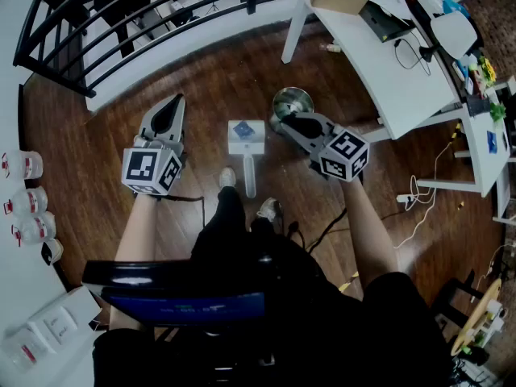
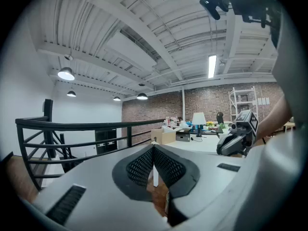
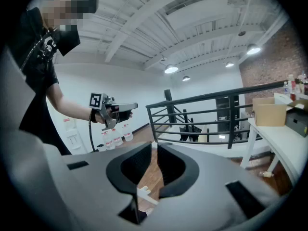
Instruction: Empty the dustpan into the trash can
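Round ceiling lamps (image 2: 66,73) and a strip light (image 2: 211,66) glare overhead. The head view is dimmer, its floor (image 1: 97,176) dark. Every view bows at its edges, corners black.

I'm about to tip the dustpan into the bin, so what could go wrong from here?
Neither gripper holds the dustpan: the left gripper is shut and the right gripper barely open, so a grab could glance off. The blue item in it could slide out when lifted. The trash can mouth looks small; contents may miss.
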{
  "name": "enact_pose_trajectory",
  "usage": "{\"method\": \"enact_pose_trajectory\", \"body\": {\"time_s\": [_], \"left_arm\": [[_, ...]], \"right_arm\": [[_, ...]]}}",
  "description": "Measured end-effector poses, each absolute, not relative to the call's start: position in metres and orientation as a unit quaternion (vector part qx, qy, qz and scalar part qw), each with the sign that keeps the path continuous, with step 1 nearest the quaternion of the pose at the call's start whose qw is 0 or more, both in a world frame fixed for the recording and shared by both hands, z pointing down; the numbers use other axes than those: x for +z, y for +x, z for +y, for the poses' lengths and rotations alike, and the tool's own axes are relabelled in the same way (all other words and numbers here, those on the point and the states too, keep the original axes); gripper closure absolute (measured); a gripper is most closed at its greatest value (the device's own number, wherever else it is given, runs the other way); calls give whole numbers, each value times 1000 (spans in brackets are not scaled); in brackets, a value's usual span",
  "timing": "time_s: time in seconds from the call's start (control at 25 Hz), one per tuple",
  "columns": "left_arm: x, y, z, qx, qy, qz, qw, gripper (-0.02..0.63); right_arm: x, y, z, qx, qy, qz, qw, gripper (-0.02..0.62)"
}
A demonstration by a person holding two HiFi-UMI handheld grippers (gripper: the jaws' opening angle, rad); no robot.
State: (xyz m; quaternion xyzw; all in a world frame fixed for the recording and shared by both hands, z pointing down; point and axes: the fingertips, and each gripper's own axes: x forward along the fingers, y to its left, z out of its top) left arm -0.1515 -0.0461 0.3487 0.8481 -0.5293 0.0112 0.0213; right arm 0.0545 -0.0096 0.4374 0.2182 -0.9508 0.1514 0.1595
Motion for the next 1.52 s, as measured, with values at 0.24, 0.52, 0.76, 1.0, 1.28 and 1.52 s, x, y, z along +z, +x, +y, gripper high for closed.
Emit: {"method": "enact_pose_trajectory", "body": {"time_s": [0.24, 0.52, 0.76, 1.0, 1.28, 1.52], "left_arm": [[365, -178, -89, 14, 865, -500, 47, 599], [382, -175, -125, 19, 886, -458, 72, 595], [384, -157, -135, 12, 883, -461, 82, 595], [373, -145, -130, -1, 873, -480, 83, 595], [360, -136, -121, 18, 862, -503, 64, 595], [354, -142, -118, 30, 853, -518, 55, 597]], "right_arm": [[463, 18, -24, 205, 200, -942, 175, 492], [525, 17, 20, 348, 137, -904, 205, 331], [581, 20, 72, 473, 79, -853, 206, 281], [617, -6, 106, 527, 9, -825, 202, 279], [632, -32, 107, 577, -23, -800, 165, 279], [628, -44, 94, 597, -49, -788, 141, 281]]}}
